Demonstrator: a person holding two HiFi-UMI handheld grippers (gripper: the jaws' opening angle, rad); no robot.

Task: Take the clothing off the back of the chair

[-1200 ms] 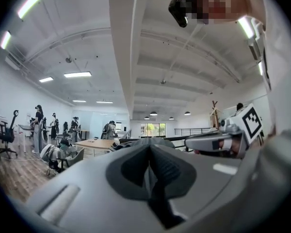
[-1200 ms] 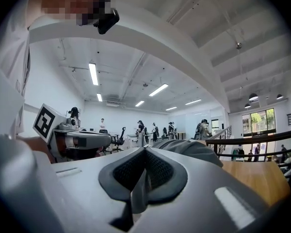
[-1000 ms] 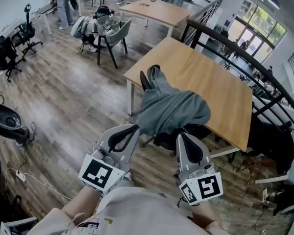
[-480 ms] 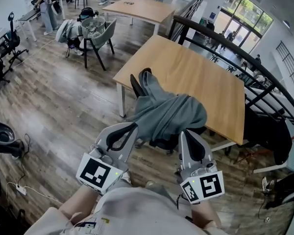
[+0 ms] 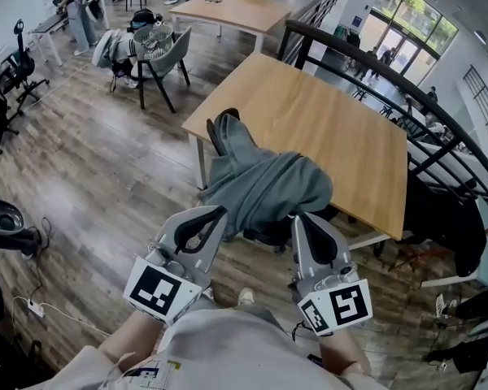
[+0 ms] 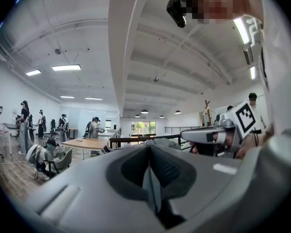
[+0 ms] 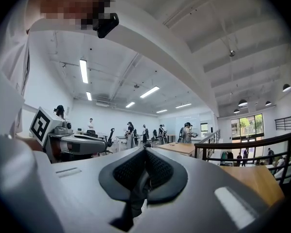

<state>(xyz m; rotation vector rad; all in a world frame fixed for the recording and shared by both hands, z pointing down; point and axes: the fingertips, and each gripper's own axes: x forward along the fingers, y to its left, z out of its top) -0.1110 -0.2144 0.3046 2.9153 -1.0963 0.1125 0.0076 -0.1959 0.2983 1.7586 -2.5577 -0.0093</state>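
**Both grippers closed at the draped chair**

Head view: the grey clothing (image 5: 268, 187) is hanging over the back of the black chair (image 5: 215, 132), which is standing at the near edge of the wooden table (image 5: 342, 128). I am holding my left gripper (image 5: 218, 212) at the clothing's near left hem and my right gripper (image 5: 298, 218) at its near right hem. I cannot tell whether either is touching.

Left gripper view: my fingers (image 6: 133, 166) are pressing together with nothing between them, and the clothing (image 6: 166, 141) is lying just beyond the tips.

Right gripper view: the fingers here are also pressing together, gripping nothing, with the table to the right.
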